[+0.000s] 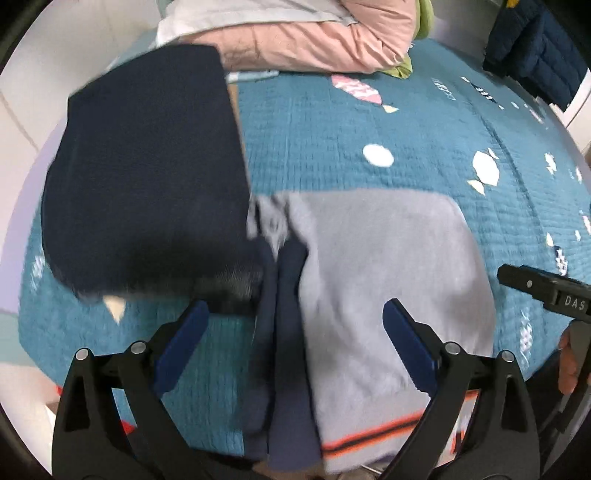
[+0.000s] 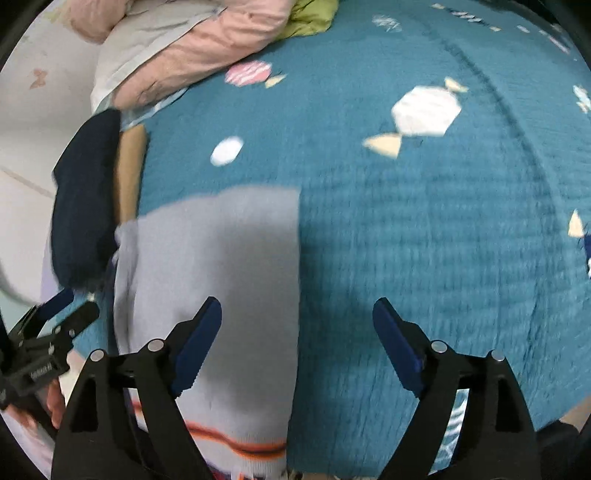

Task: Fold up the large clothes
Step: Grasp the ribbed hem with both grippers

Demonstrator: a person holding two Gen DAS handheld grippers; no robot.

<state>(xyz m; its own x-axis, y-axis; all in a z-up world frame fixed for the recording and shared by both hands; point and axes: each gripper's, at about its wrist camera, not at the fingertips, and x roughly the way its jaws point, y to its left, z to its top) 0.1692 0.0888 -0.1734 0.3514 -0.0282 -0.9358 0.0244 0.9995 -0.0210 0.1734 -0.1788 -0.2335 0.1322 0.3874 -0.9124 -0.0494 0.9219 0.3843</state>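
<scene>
Teal candy-print quilt (image 2: 369, 221), pink duvet (image 1: 314, 40)

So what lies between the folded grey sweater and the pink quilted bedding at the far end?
Only bare teal patterned bedspread between the grey sweater and the pink bedding, clearest in the right wrist view.

bed with teal candy-print quilt (image 1: 406, 122): folded grey sweater (image 1: 388, 266), folded navy garment (image 1: 147, 177), pink duvet (image 1: 314, 40), green cloth (image 2: 310, 18).

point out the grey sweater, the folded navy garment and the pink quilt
grey sweater (image 1: 388, 266), left wrist view, on its flat grey middle
folded navy garment (image 1: 147, 177), left wrist view, on its top face
pink quilt (image 2: 192, 48), right wrist view, on its puffed middle
</scene>
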